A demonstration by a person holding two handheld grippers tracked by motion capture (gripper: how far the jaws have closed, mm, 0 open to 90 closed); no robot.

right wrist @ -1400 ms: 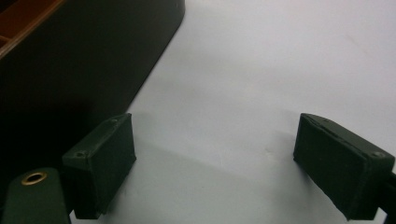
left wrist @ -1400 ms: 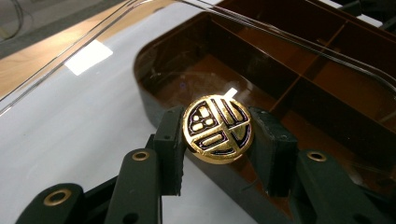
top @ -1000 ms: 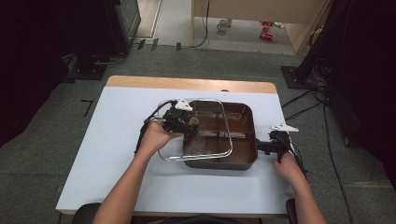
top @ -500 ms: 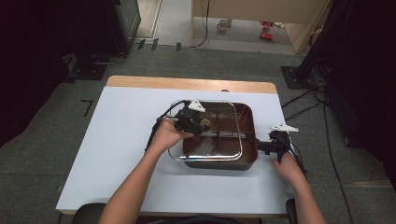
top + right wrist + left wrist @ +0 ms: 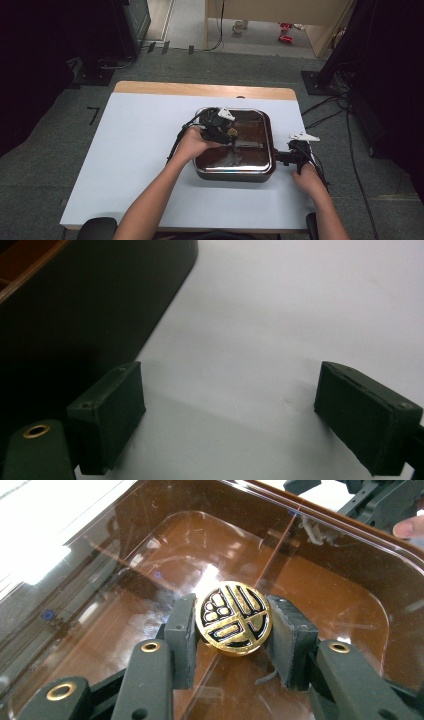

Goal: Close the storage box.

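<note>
- The person's forearms come in from the near edge of the white table (image 5: 125, 165); nearest is the right gripper (image 5: 289, 157), low on the table just beside the pan's right side.
- Its jaws stand wide apart with nothing between them; in the right gripper view only bare table lies between the pads (image 5: 107, 415), and the dark wall of the pan (image 5: 90, 315) rises close at one side.
- Next comes the square brown pan (image 5: 235, 172), roughly mid-table, with the glass lid (image 5: 125, 545) over it.
- The left gripper (image 5: 226, 134) is above the pan's middle, its jaws closed on the round gold knob (image 5: 235, 617) of the lid; both pads press the knob's sides.
- I judge the lid is being set onto the pan, and whether its rim is fully seated all round I cannot tell.
- Risk: the grip is on a small, smooth, round knob, so the lid could swivel or slip if the hand tilts.
- Risk: letting go before the rim sits in place could leave the lid skewed, or drop one edge into the pan.
- Risk: the pan could slide across the smooth table if pushed, since the right gripper holds nothing.
</note>
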